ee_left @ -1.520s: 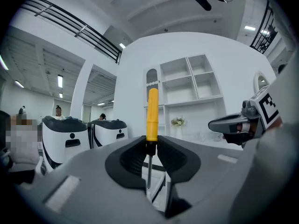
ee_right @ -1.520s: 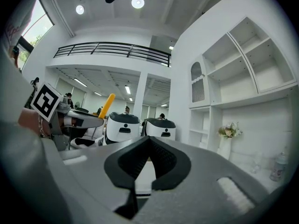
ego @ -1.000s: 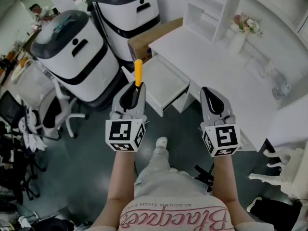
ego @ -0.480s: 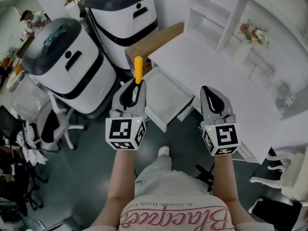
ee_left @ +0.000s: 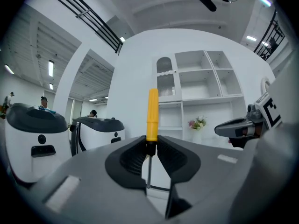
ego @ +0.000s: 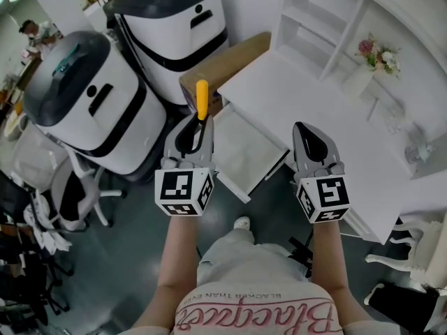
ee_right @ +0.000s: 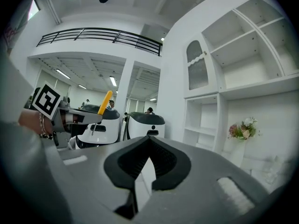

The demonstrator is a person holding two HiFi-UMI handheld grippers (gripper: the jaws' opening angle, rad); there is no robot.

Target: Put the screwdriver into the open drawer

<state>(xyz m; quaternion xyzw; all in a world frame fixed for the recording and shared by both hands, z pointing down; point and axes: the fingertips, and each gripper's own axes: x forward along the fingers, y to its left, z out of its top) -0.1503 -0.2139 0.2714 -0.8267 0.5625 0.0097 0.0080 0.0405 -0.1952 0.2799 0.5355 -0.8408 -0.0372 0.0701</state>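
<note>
**Operator:** Which gripper carries the tool?

**Legend:** Your left gripper [ee_left: 150,146]. Its jaws are clamped on the screwdriver [ee_left: 152,113] at the dark collar where the yellow handle ends. The handle stands upright above the pads, and the thin metal shaft hangs below them, between the jaws.

**Operator:** And the other one?

**Legend:** Your right gripper [ee_right: 148,141] holds nothing. Its pads meet at the tips, with no object between them. It points level, beside the left gripper and apart from it.

**Operator:** Where is the screwdriver relative to the drawer?

**Legend:** Outside it. In the head view, the drawer [ego: 244,152] stands pulled out from the left end of the white desk [ego: 314,89]. It lies ahead of you, between your two grippers. The yellow handle shows just left of the drawer's far corner, against the cardboard box [ego: 225,60] that sits at the desk's left edge.

**Operator:** What surrounds the work area?

**Legend:** Two large white machines [ego: 87,110] with dark lids stand left of the box. A white shelf unit [ego: 314,19] rises at the back of the desk, and a vase of flowers [ego: 377,53] stands to its right. Your shoe [ego: 242,223] shows on the dark floor, near the drawer's front.
</note>
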